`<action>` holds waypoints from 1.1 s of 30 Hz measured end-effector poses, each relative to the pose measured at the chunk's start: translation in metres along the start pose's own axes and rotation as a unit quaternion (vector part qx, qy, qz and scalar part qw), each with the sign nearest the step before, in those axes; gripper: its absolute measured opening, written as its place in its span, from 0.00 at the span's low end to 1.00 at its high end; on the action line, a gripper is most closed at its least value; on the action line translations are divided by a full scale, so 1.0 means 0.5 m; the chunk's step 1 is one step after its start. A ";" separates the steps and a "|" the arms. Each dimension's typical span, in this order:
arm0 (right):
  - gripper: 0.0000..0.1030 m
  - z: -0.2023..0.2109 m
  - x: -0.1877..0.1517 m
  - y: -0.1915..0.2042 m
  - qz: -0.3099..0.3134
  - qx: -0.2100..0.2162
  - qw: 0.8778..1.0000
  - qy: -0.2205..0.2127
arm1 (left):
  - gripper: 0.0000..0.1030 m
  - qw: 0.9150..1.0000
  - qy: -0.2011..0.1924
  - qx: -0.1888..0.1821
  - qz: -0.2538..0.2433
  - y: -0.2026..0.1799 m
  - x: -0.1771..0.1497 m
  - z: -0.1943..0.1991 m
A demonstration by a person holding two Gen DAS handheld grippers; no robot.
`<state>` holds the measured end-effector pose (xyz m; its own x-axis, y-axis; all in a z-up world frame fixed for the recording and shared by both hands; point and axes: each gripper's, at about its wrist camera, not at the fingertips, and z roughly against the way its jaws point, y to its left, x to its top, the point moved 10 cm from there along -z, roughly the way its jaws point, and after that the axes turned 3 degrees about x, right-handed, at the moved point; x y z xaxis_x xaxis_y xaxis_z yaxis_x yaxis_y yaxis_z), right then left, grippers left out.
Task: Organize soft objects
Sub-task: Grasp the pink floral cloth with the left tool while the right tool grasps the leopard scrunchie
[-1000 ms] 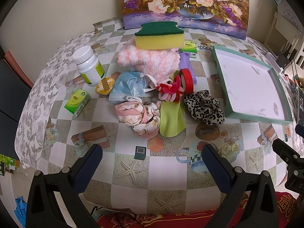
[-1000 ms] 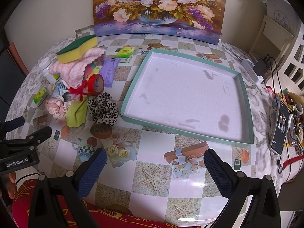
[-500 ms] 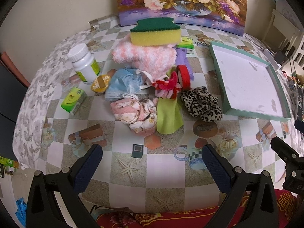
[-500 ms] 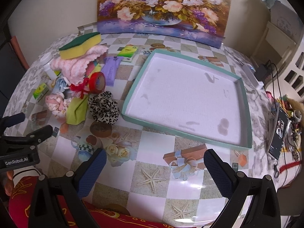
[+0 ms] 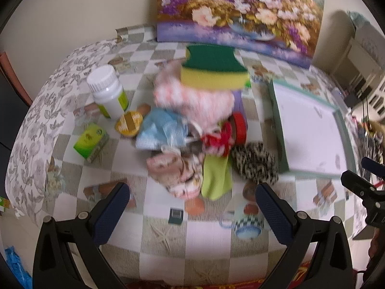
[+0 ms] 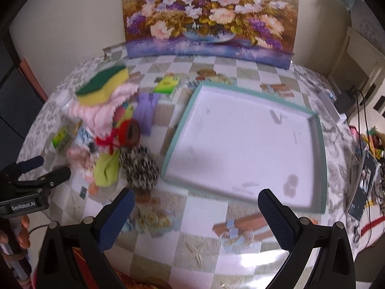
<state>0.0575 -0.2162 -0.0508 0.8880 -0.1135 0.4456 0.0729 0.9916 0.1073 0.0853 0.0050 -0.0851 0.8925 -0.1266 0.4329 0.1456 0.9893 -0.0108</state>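
Both views are fisheye shots from low over the near edge of the table (image 5: 72, 77), each looking forward and down between its own pair of spread blue-padded fingers at 7 and 5 o'clock of the frame. The left wrist view faces the heap of soft things, with the sponge (image 5: 214, 69) at 12 o'clock and the tray (image 5: 279, 130) cut off at 3 o'clock. The right wrist view sits further right, centred on the tray (image 6: 178, 132), with the sponge (image 6: 103, 86) at 10 o'clock. They share the heap, the tray and the flower painting (image 6: 209, 16) against the far wall.
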 end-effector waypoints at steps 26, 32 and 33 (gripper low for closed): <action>0.75 -0.219 -0.010 0.214 0.096 0.084 0.987 0.095 | 1.00 0.995 0.057 -0.015 0.076 0.118 0.008 -0.150; 0.62 -0.257 -0.016 0.215 0.102 0.076 0.985 0.113 | 0.87 0.995 0.074 -0.024 0.070 0.106 -0.006 -0.187; 0.60 -0.262 -0.015 0.214 0.102 0.074 0.985 0.115 | 0.83 0.994 0.077 -0.026 0.069 0.104 -0.007 -0.193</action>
<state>0.1179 -0.1010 -0.1591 0.9579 0.1212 0.2603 -0.1695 0.9704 0.1719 0.1307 0.0500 -0.1740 0.9598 -0.0039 0.2806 0.0360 0.9934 -0.1092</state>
